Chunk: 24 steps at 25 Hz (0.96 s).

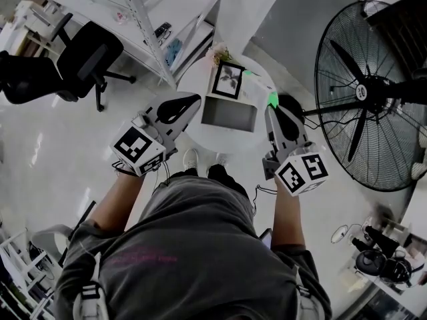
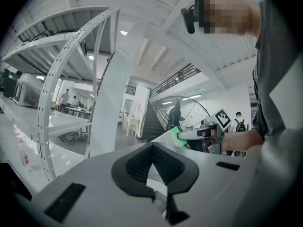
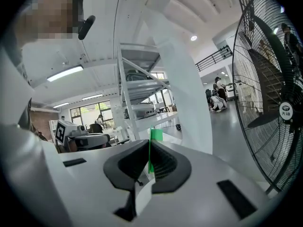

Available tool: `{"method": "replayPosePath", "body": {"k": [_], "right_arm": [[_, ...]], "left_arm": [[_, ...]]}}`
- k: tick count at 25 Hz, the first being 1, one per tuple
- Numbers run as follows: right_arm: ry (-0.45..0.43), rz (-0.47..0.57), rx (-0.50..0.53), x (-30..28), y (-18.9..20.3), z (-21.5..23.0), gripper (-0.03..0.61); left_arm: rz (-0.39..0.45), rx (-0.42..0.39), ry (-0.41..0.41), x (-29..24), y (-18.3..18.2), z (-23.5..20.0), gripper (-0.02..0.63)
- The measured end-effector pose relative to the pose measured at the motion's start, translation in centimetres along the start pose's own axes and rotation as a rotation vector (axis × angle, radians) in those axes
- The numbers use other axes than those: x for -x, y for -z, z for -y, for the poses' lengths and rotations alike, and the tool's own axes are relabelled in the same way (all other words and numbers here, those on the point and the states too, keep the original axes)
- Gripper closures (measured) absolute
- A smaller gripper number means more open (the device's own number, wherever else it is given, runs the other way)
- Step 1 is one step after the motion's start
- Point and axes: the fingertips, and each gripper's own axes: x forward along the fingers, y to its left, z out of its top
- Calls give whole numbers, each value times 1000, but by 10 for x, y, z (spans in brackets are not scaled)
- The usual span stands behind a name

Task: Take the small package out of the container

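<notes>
A small green package (image 1: 272, 99) is pinched between the tips of my right gripper (image 1: 270, 107), held in the air just right of the open grey container (image 1: 230, 99) on the round white table (image 1: 193, 79). In the right gripper view the package (image 3: 155, 135) stands edge-on, clamped between the black pads (image 3: 165, 164). The left gripper view shows the same green package (image 2: 176, 132) at the tip of my right gripper (image 2: 185, 135). My left gripper (image 1: 195, 100) hovers left of the container, jaws together with nothing between them (image 2: 151, 145).
A framed black-and-white picture (image 1: 227, 80) stands behind the container, with a small plant (image 1: 220, 53) beyond it. A large floor fan (image 1: 367, 92) stands close on the right. A white shelf rack (image 1: 143, 25) and an office chair (image 1: 87, 59) are at the left.
</notes>
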Motion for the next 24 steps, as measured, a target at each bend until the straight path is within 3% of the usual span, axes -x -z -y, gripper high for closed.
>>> {"method": "replayPosePath", "body": {"k": [24], "right_arm": [[-59, -57, -13, -7, 17, 20, 554]], "left_arm": [[-31, 23, 13, -38, 17, 10, 600]]}}
